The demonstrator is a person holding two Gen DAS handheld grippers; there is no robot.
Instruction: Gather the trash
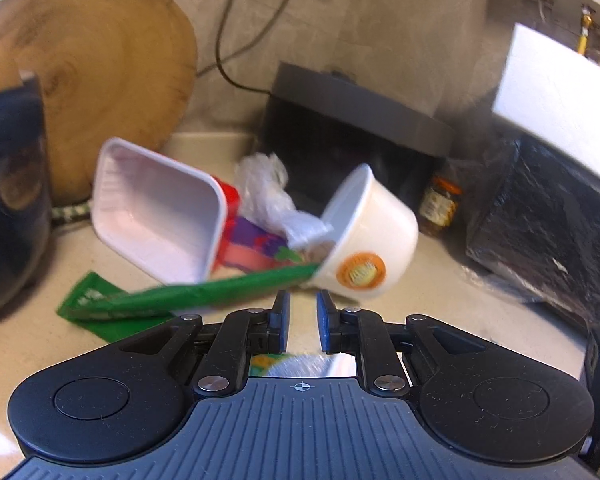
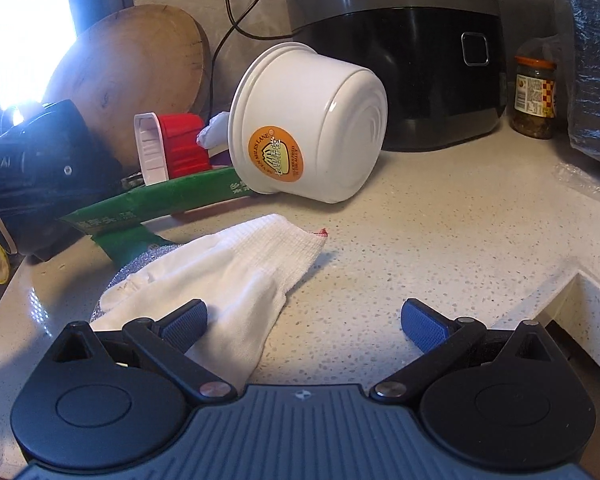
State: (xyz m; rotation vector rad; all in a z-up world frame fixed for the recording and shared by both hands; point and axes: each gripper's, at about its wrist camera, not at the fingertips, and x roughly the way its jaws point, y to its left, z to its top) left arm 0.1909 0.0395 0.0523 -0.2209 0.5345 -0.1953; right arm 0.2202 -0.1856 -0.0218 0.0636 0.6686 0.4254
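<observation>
Counter, trash pile toward the back wall. Pile: white bowl (image 2: 306, 124) on its side with an orange sticker, rim facing left; red tray (image 2: 168, 148) with white inside tipped on edge just beside it; crumpled clear plastic (image 1: 272, 196) between the 2; green wrapper (image 2: 160, 204) lying flat in front, its far end touching the bowl's rim. A white glove (image 2: 228, 276) lies nearer the front edge, partly over something silvery I cannot identify.

Behind the pile: black rice cooker (image 2: 412, 80) against the wall, round wooden board (image 2: 132, 80) leaning at back left, jar (image 2: 534, 96) beside the cooker at back right.

Left gripper (image 1: 303, 318): jaws nearly together, a narrow gap between them, nothing visibly held. It sits low over the counter, just short of the wrapper and bowl; this view is blurred.

Right gripper (image 2: 304, 320): jaws wide apart, empty. Left fingertip rests over the glove's edge; right fingertip is over bare counter (image 2: 440, 220).

Step in hand, as I judge it: approach and pick. Nothing is collected, and no bin or bag is identifiable.

Next move: right gripper shifts left to centre the glove between the jaws, presses down, and closes on a fold of the limp cloth. The left must open before taking the wrapper or the bowl's rim. Risk: the bowl may roll if nudged.
</observation>
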